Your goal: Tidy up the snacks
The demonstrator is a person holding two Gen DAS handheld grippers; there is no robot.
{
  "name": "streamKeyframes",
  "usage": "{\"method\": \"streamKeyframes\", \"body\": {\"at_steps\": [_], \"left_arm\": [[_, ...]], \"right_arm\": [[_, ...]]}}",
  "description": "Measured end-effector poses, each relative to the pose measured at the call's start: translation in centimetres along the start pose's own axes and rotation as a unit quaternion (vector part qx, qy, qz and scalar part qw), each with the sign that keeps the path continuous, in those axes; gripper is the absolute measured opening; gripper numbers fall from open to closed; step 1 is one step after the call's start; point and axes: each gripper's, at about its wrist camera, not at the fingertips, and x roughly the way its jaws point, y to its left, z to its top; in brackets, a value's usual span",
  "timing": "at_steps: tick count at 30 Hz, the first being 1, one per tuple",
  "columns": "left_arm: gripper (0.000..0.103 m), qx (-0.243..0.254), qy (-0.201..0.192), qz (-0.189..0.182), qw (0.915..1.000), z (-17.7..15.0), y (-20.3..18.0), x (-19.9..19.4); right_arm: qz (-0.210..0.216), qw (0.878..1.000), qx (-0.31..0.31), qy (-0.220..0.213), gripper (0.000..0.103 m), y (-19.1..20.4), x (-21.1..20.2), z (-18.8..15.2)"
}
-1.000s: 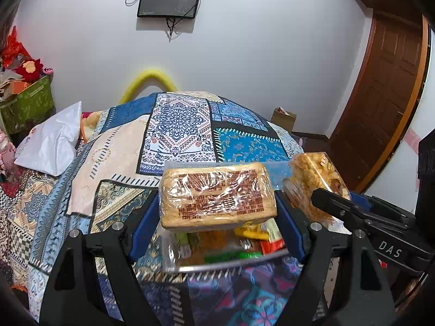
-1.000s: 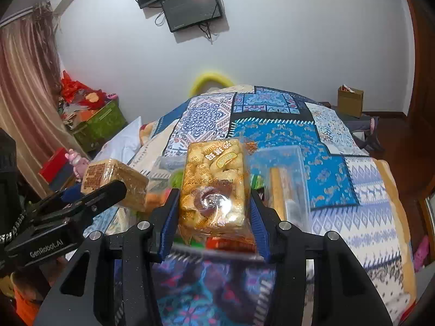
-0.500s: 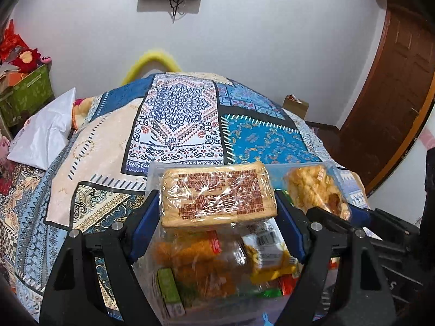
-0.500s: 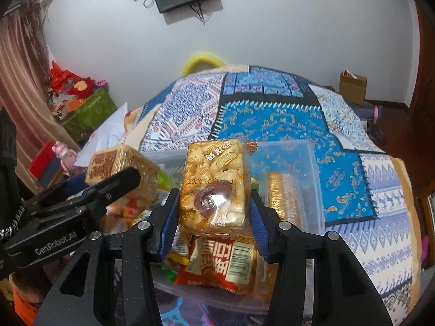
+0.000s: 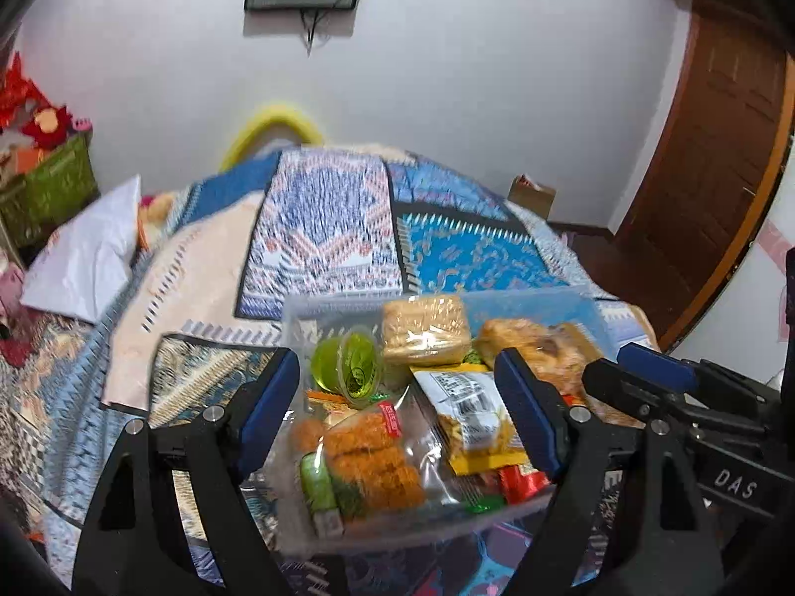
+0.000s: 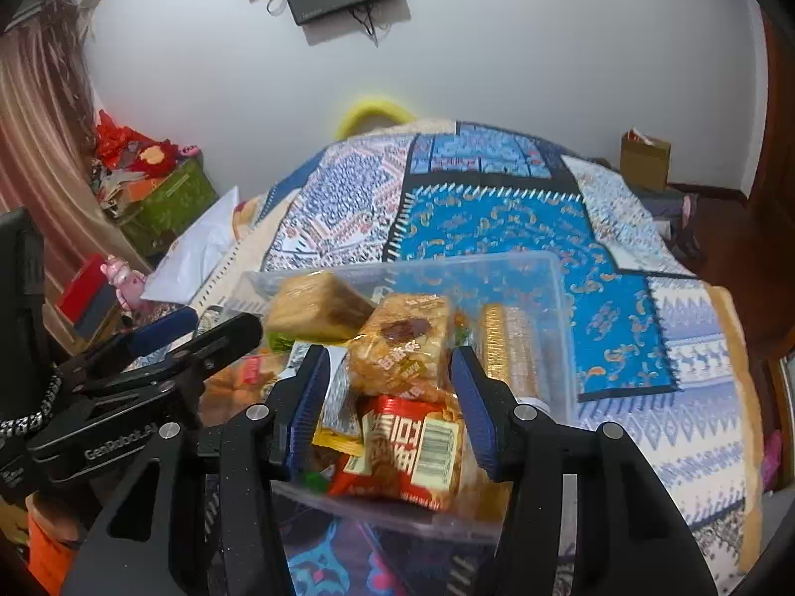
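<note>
**A:** How do your left gripper point(image 5: 395, 362) fingers point(image 5: 268, 397) stand?

**B:** Your fingers are wide apart and hold nothing. The toast packet point(image 5: 425, 330) lies past your fingertips, inside the clear bin point(image 5: 526, 293), on top of the other snacks. A green jelly cup point(image 5: 348, 365) sits just beside it, toward your left finger, and a yellow packet point(image 5: 477, 417) lies close against your right finger.

**A:** And the right gripper point(image 6: 390, 352)?

**B:** Its fingers point(image 6: 472, 397) have just been opening. The cracker packet point(image 6: 402, 342) sits tilted between your fingertips, and the pads do not press on it. It rests in the bin on a red packet point(image 6: 412, 447) that lies between your fingers, nearer you. A gold biscuit roll point(image 6: 507, 342) stands just outside your right finger.

**A:** Where is the bin?

**B:** On the patterned bed point(image 5: 323, 238), straight ahead of both pairs of fingers.
</note>
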Motion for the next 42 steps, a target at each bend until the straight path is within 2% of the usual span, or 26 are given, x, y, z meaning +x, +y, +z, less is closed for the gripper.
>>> {"method": "streamKeyframes", "body": {"at_steps": [6, 12, 16, 19, 22, 27, 42], "left_arm": [[0.081, 0.015, -0.062, -0.005, 0.998, 0.4, -0.3, -6.7], [0.081, 0.031, -0.131, -0.014, 0.9908, -0.1, -0.9, -14.4], [0.096, 0.043, -0.169, -0.017, 0.9846, -0.8, -1.4, -18.3], [0.1, 0.05, -0.191, -0.019, 0.9802, -1.2, -1.7, -20.6], [0.101, 0.05, -0.202, -0.023, 0.9779, -1.5, -1.8, -22.1], [0.102, 0.045, -0.205, -0.03, 0.9772, -2.1, -1.7, -23.2], [0.102, 0.043, -0.203, -0.032, 0.9778, -2.9, -1.8, -23.9]], "right_arm": [[-0.005, 0.999, -0.019, -0.046, 0.048, 1.4, -5.1, 0.3], [-0.001, 0.994, -0.036, -0.105, 0.048, 3.3, -11.2, 0.0], [-0.006, 0.989, -0.045, -0.139, 0.068, 4.5, -14.6, -0.5], [-0.013, 0.985, -0.056, -0.161, 0.075, 5.3, -16.4, -1.0], [-0.016, 0.982, -0.06, -0.181, 0.086, 5.8, -17.7, -1.4], [-0.02, 0.977, -0.057, -0.205, 0.099, 6.2, -18.8, -2.0], [-0.028, 0.975, -0.061, -0.21, 0.102, 6.5, -19.5, -3.3]]}}
